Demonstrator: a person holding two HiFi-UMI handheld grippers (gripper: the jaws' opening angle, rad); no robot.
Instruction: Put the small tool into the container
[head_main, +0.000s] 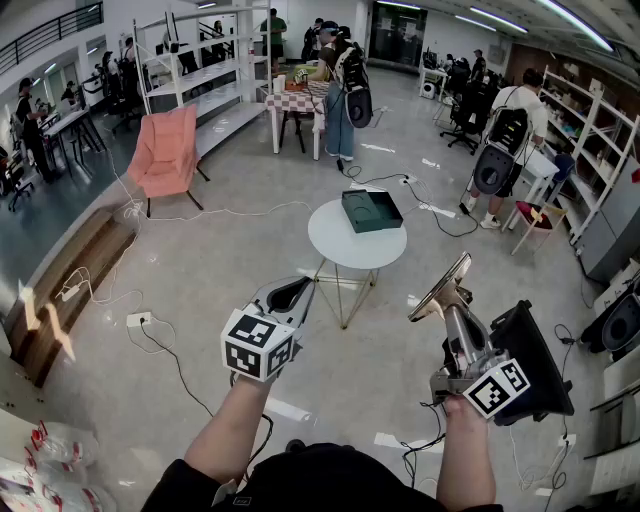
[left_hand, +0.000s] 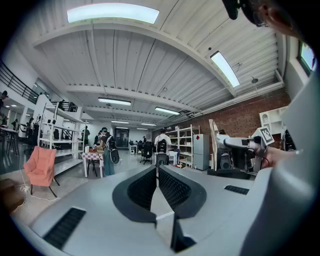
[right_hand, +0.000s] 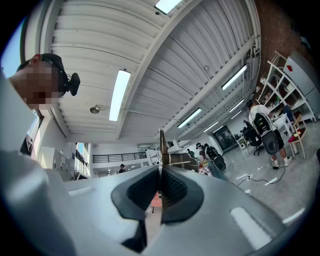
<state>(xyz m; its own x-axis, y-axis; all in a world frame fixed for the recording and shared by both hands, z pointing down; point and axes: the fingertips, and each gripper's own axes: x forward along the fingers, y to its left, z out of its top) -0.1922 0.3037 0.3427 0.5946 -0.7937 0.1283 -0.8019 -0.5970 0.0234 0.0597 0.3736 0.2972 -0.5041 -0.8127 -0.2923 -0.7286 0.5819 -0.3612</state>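
Container (head_main: 372, 210) near far edge of table (head_main: 335, 248)

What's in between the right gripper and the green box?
In the head view, only bare floor and white tabletop lie between the right gripper, shut on the small tool, and the green box.

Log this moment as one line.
left tool: shut, empty | right tool: shut on flat blade | container: on round table, ahead of both tools
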